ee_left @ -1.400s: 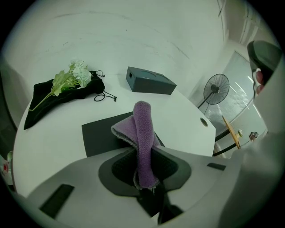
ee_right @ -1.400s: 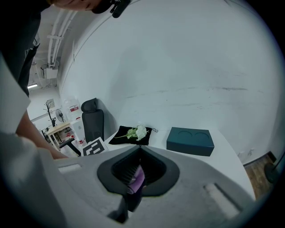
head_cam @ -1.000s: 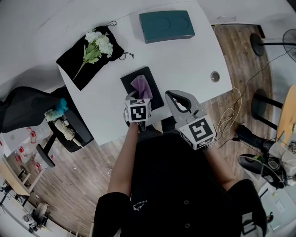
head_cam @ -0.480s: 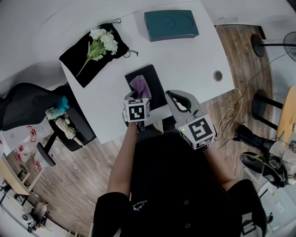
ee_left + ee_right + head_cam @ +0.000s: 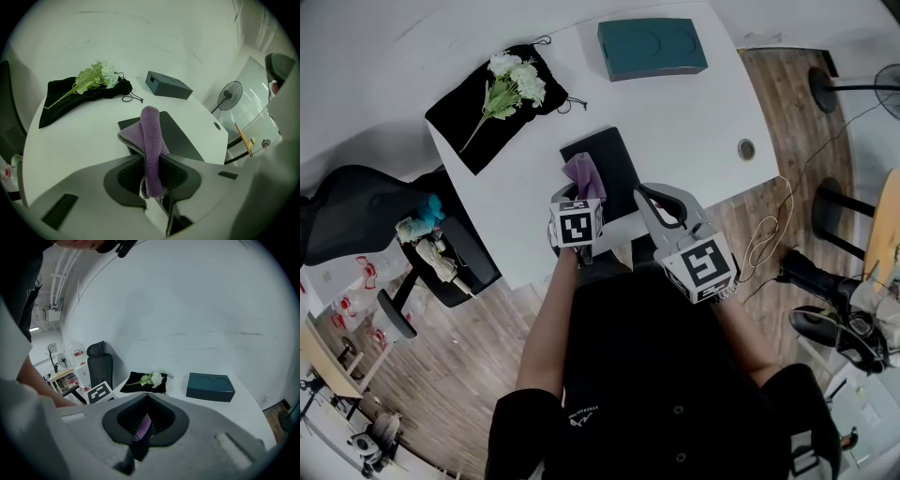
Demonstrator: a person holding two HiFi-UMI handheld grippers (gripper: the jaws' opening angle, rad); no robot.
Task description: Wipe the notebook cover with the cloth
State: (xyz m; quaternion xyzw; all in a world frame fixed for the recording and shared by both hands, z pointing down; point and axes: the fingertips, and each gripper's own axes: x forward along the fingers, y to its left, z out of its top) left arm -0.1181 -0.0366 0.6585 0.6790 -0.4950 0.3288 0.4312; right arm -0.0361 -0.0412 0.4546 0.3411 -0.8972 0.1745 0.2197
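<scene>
While both grippers are hovering at the near edge of the desk (image 5: 694,112), the left gripper (image 5: 151,161) is holding a purple cloth (image 5: 151,136) at the notebook (image 5: 619,173).
Its fingers (image 5: 183,174) are pinching the folded cloth, whose free end is sticking out over the black notebook lying close to that near edge; the right gripper (image 5: 654,195) is waiting just beside it, fingers pressed together on nothing.

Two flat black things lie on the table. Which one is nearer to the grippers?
The black notebook, just ahead of the left gripper, which holds the purple cloth. The black bag lies farther off, under white flowers.
</scene>
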